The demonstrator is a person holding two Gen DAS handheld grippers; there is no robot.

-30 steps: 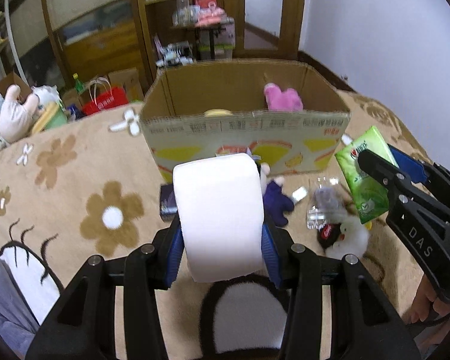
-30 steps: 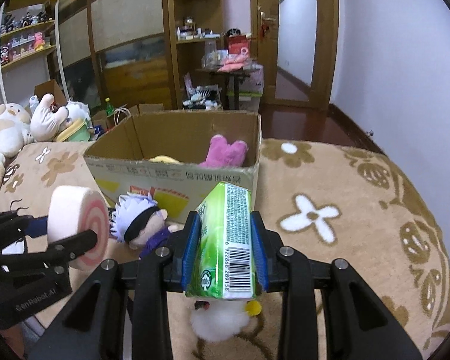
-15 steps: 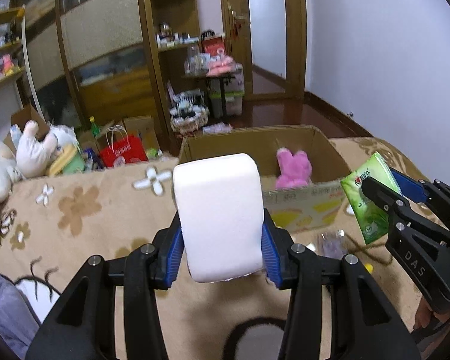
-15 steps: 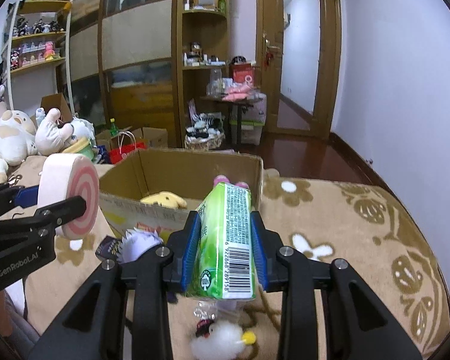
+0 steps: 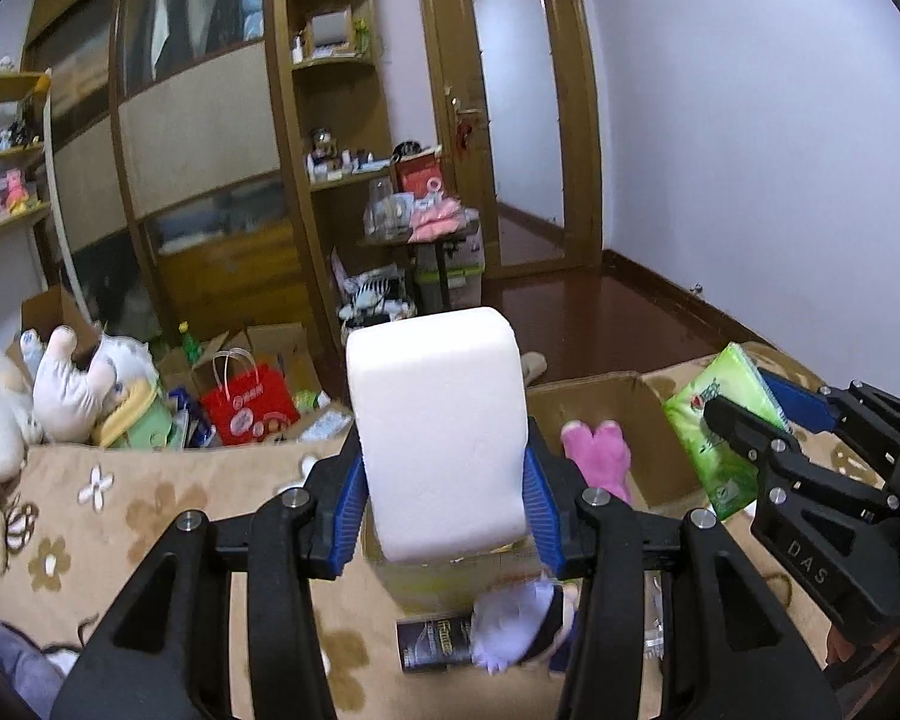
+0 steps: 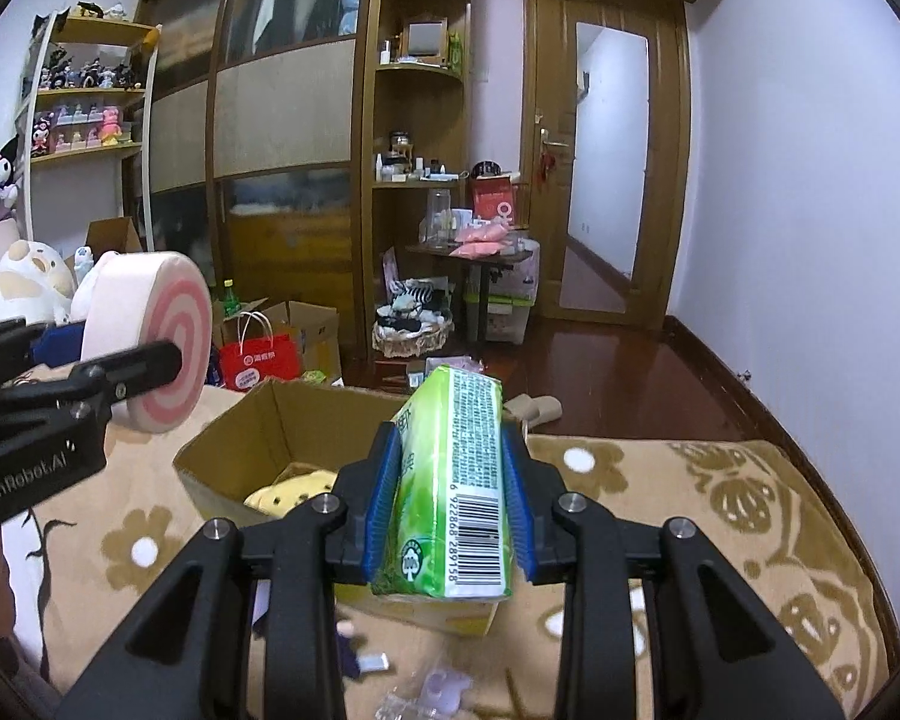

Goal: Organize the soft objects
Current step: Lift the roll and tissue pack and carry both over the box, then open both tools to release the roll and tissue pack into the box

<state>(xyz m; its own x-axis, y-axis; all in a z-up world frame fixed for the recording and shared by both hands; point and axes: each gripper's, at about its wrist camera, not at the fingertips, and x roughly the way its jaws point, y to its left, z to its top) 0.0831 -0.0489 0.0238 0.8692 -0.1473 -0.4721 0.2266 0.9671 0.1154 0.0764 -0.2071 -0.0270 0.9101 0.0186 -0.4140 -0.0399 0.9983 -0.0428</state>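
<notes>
Left wrist view: the cardboard box [image 5: 648, 438] is seen ahead on the floral blanket [image 5: 150, 510]. The roll cushion [image 5: 441, 438] is clamped in the left gripper [image 5: 444, 504]; the tissue pack [image 6: 456, 480] is clamped in the right gripper [image 6: 450, 516]. Each should be centred over the opening before release.

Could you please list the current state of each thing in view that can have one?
Left gripper: shut on the roll cushion.
Right gripper: shut on the green tissue pack.
Cardboard box: open, holding a pink plush and a yellow plush.
</notes>
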